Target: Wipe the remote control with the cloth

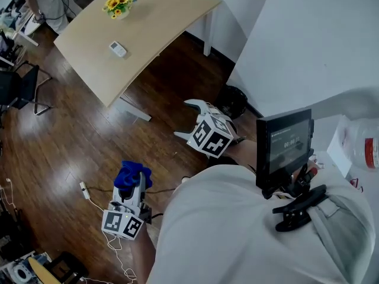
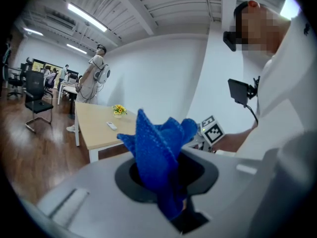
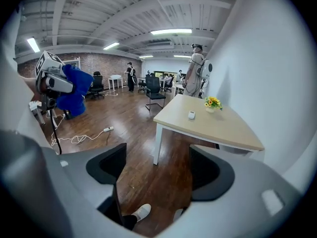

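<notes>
A white remote control (image 1: 118,49) lies on the light wooden table (image 1: 160,16) far ahead, near a small pot of yellow flowers (image 1: 118,5). My left gripper (image 1: 131,185) is low at the left over the floor, shut on a bunched blue cloth (image 1: 132,174). In the left gripper view the cloth (image 2: 159,152) sticks up from between the jaws, and the remote (image 2: 112,126) shows far off. My right gripper (image 1: 188,120) is open and empty, well short of the table. Its own view shows the remote (image 3: 191,115) beyond the spread jaws (image 3: 156,165).
A white cable with a power strip (image 1: 84,188) lies on the dark wood floor. Black chairs (image 1: 18,87) stand left of the table. A white wall (image 1: 308,46) runs along the right. A small screen (image 1: 285,144) hangs on the person's chest. People stand in the background (image 3: 197,73).
</notes>
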Demonstrator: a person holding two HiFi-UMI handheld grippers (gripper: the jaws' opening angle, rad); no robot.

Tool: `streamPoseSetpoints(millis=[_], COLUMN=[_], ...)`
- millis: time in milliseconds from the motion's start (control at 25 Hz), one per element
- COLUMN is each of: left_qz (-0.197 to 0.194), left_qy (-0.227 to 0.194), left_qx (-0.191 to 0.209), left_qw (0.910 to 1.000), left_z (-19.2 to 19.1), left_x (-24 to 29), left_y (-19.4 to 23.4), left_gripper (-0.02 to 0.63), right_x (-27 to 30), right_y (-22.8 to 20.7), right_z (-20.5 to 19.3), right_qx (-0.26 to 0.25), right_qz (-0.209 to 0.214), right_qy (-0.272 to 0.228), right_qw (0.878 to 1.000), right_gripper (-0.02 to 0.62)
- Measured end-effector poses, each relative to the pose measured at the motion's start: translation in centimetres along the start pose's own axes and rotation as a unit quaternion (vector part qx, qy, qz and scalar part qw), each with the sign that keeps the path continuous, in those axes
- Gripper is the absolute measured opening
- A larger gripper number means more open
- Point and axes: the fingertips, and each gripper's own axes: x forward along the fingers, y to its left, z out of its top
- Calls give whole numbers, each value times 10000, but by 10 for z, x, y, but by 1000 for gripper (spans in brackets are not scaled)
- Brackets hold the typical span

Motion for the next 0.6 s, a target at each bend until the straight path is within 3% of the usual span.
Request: streamPoseSetpoints(millis=[600], left_qz=[-41], left_qy=[-118], left_qx=[-43], left_qw=[9999], left_z=[-28], left_x=[-80], left_y=[5], left_gripper=[109], right_x=[-13], right_y=[92], right_z=[13], right_qx=[-238], right_qz=[10], right_qy=[38], right_qw=[9997], right_gripper=[390])
